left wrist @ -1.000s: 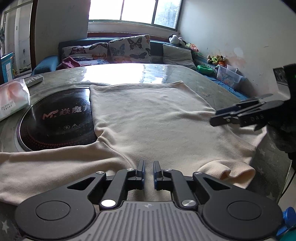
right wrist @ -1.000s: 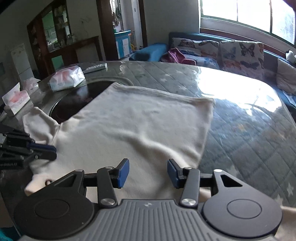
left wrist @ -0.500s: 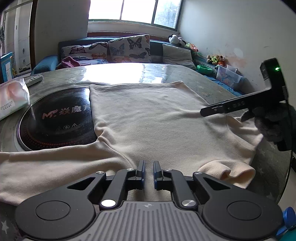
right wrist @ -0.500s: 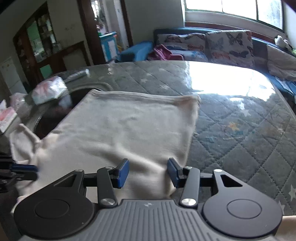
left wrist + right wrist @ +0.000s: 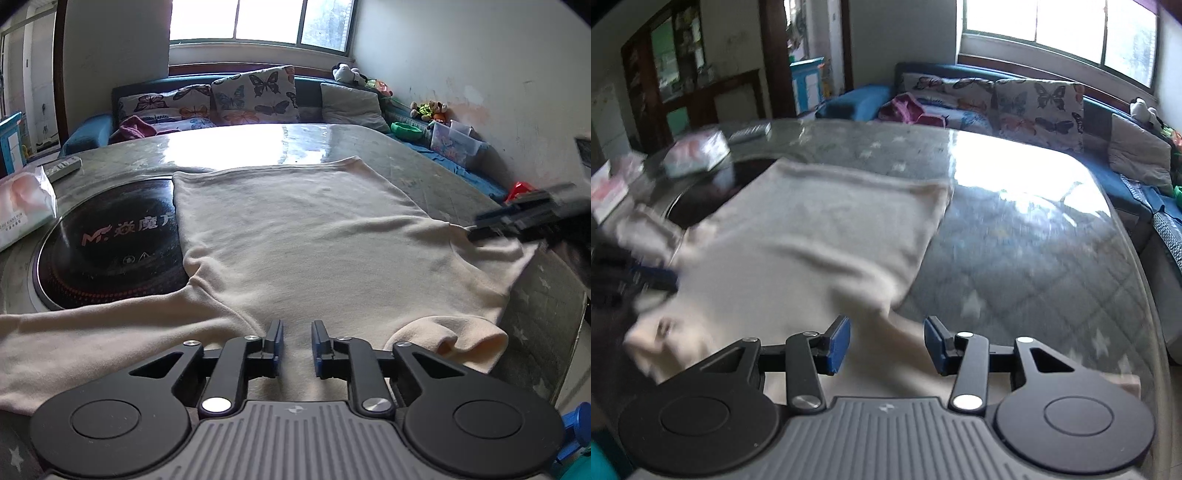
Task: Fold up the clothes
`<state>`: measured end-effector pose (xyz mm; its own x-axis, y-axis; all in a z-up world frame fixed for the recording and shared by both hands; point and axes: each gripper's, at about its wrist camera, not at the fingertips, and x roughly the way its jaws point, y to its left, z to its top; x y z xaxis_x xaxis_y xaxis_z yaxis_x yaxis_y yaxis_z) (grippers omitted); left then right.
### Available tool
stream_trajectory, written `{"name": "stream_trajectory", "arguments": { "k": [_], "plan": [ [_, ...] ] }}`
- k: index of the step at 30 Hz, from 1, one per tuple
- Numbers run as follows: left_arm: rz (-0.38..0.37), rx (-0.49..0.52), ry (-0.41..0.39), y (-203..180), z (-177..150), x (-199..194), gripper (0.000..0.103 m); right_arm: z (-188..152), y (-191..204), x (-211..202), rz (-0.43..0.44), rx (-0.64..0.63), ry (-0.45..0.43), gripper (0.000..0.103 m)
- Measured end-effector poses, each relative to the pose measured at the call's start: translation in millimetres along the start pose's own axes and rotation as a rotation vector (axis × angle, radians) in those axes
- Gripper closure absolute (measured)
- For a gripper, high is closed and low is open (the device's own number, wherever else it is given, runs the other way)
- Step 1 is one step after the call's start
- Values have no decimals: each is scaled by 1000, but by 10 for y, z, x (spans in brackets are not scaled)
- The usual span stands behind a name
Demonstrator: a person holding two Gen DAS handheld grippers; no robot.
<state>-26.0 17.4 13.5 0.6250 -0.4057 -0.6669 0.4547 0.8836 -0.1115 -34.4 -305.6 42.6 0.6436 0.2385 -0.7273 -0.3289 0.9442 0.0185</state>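
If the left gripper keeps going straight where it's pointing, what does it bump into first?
Most likely the cream sweater. The left gripper, its jaws opening with nothing between them, points down at the cloth spread on the table; how near is unclear.

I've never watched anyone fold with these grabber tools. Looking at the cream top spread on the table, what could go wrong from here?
Two things, perhaps. The left gripper is opening low over the cream top; its fingers might snag and bunch the cloth. Part of the top overlaps the black cooktop, so dragging a sleeve across it could pick up dirt, or heat if it is on, which I cannot tell.
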Motion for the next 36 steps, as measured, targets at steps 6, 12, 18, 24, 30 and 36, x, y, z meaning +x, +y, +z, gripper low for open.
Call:
{"name": "stream_trajectory", "arguments": {
  "k": [6,12,18,24,30,36],
  "plan": [
    [-9,25,-14,-151,120,21,84,-333,40,-94,-47,-27,37,57],
    [-77,85,-43,-514,319,122,80,-424,-156,-196,-128,8,26,56],
    [-164,147,-29,-938,405,342,80,-537,-459,-293,-214,84,20,56],
    [-221,207,3,-1243,347,502,80,-646,-737,-368,-293,158,17,57],
    [-225,232,27,-1320,305,577,80,-753,-994,-488,-355,236,-1,57],
    [-213,226,21,-1297,327,566,77,-825,-1152,-518,-382,324,-29,57]
  ]
}}
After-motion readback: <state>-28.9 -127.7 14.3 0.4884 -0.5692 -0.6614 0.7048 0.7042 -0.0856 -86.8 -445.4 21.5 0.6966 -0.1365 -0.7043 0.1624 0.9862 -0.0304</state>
